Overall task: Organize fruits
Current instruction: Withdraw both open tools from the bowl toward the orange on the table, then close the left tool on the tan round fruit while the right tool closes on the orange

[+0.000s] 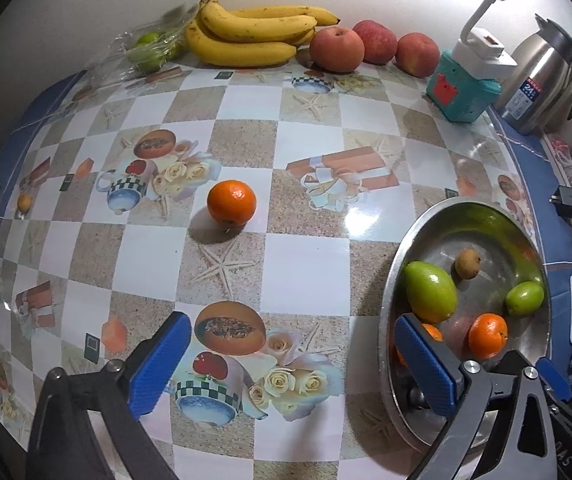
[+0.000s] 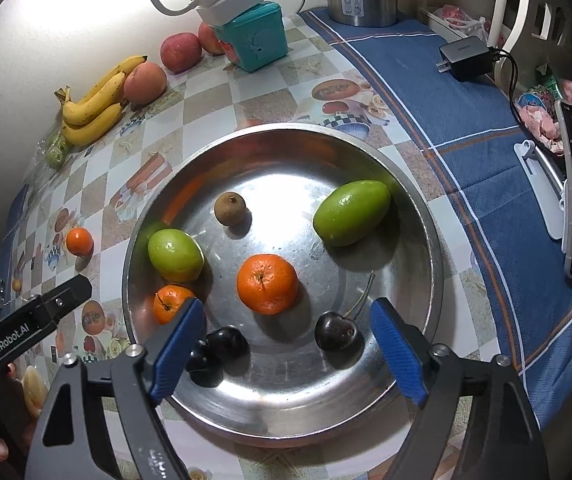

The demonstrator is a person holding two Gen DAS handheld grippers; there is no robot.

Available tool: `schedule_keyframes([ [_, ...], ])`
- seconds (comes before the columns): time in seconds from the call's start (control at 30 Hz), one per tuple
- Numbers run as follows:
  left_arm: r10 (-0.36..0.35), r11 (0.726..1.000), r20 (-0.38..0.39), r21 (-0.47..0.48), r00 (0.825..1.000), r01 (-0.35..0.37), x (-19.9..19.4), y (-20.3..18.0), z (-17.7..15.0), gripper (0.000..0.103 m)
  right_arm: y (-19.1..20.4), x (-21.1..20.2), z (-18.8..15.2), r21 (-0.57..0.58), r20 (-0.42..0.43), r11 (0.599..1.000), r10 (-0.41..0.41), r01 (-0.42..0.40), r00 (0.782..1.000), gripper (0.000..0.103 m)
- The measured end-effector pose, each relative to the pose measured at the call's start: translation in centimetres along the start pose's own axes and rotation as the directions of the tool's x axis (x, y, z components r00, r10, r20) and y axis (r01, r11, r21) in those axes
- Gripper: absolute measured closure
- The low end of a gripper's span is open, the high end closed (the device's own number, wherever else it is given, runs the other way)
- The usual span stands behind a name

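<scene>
- Your right gripper (image 2: pixel 288 350) hangs over the near part of the steel bowl (image 2: pixel 426 216), its blue pads (image 2: pixel 396 354) spread wide with nothing between them.
- The nearest fruit to it is the larger orange tangerine (image 2: pixel 267 283), lying in the middle of the bowl just beyond the gap between the pads and clear of both.
- A dark cherry with a long stem (image 2: pixel 335 333) sits just inside the right pad; two more dark cherries (image 2: pixel 215 350) lie close together by the left pad, one partly hidden behind it.
- A smaller tangerine (image 2: pixel 169 303) rests against the bowl's left wall, touching the round green fruit (image 2: pixel 175 255) above it.
- A longer oval green fruit (image 2: pixel 351 213) lies at the bowl's right side, and a small brown round fruit (image 2: pixel 230 209) sits alone toward the far side.
- Your left gripper (image 1: pixel 286 364) is also spread wide and holds nothing; it points down at the checked tablecloth (image 1: pixel 306 256), its right pad (image 1: pixel 426 364) overlapping the bowl's left rim in view.
- One loose tangerine (image 1: pixel 231 203) stands on the cloth well beyond the left gripper, apart from the bowl; its peel is bright orange and shiny.
- Along the far wall lie a bunch of yellow bananas (image 1: pixel 246 32) with brown flecks, three reddish apples (image 1: pixel 338 49) in a row beside them, and green fruit in a clear plastic bag (image 1: pixel 150 52) at the left end.
</scene>
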State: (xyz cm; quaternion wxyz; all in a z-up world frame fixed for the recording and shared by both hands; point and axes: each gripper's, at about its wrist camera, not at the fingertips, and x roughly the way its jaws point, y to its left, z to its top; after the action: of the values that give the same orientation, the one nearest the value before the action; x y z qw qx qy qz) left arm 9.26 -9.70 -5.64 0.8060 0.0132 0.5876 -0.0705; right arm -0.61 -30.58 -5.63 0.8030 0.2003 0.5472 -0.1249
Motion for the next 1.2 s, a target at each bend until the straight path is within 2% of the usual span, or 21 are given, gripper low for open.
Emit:
schedule_keyframes([
  [0.07,0.015,1.0,-0.009,0.002,1.0,-0.015,0.3,0.0,-0.1,0.0,0.0,0.1,0.0,-0.003,0.0,1.0,-0.002,0.002,1.0,0.016],
  [0.13,0.021,1.0,-0.016,0.001,1.0,-0.021,0.6,0.1,-0.1,0.0,0.1,0.2,0.0,-0.009,0.0,1.0,-0.001,0.001,1.0,0.008],
  [0.2,0.019,1.0,-0.02,-0.004,1.0,-0.019,0.7,0.2,-0.1,0.0,0.2,0.1,-0.1,-0.011,0.006,1.0,-0.001,0.001,1.0,0.004],
  [0.53,-0.01,1.0,-0.018,0.001,1.0,0.01,0.3,1.0,0.4,0.0,0.9,0.5,-0.2,-0.03,0.001,1.0,0.009,-0.009,1.0,0.004],
  [0.63,-0.004,1.0,0.007,0.008,1.0,0.004,-0.3,1.7,1.0,0.0,1.9,0.4,-0.2,-0.05,0.006,0.998,0.031,-0.03,1.0,0.004],
  [0.8,0.036,0.999,0.062,0.019,0.997,-0.037,-1.5,4.3,2.3,0.0,4.7,0.0,0.0,-0.098,0.028,0.991,0.094,-0.09,0.995,0.004],
  [0.97,0.097,0.995,0.115,-0.006,0.989,-0.097,-2.6,8.5,3.4,0.0,8.1,-0.2,0.1,-0.147,0.042,0.978,0.152,-0.144,0.987,0.004],
  [1.2,0.086,0.994,0.126,-0.079,0.988,-0.076,-3.1,14.3,4.5,0.0,12.9,0.3,0.4,-0.204,0.031,0.96,0.201,-0.191,0.979,0.004],
])
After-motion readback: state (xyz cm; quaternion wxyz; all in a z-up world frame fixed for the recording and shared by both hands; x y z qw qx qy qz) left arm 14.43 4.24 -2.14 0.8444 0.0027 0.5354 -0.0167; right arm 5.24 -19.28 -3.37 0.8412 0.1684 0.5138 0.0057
